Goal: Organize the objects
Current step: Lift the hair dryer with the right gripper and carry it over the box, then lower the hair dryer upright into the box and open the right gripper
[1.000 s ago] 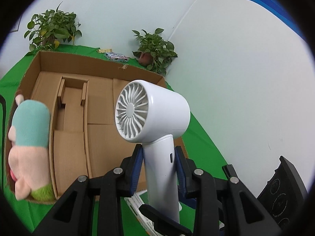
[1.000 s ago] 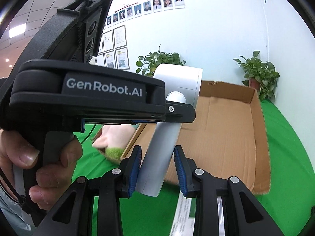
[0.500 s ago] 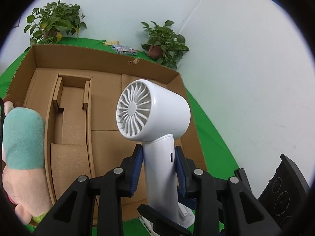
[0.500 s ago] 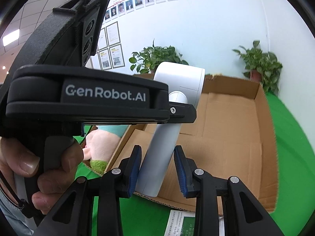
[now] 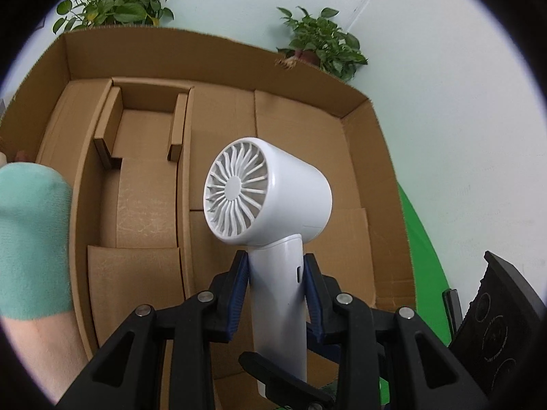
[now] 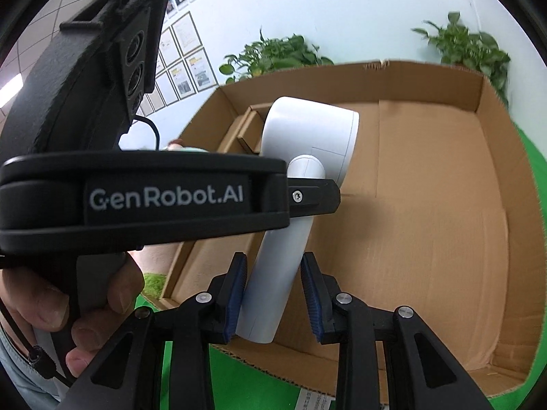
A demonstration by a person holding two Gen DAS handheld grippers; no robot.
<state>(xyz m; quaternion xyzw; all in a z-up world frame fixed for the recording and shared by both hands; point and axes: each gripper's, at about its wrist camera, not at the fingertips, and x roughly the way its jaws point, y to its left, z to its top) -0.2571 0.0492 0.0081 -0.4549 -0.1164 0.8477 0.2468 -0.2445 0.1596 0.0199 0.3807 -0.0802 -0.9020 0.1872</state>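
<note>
The left wrist view looks forward and steeply down along the left hand-held gripper [image 5: 277, 290], very near the open cardboard box [image 5: 355, 126], whose floor and inner dividers fill most of the picture. Beyond the far wall it faces two potted plants [image 5: 318, 44] and a pale corner of the room. The right wrist view looks along the right hand-held gripper [image 6: 273, 294] from the right and slightly nearer, angled leftward across the same box [image 6: 478, 177]. It takes in the left hand-held gripper [image 6: 143, 201] from the side. Both share the white hair dryer [image 5: 270, 201], the box interior and the plants.
</note>
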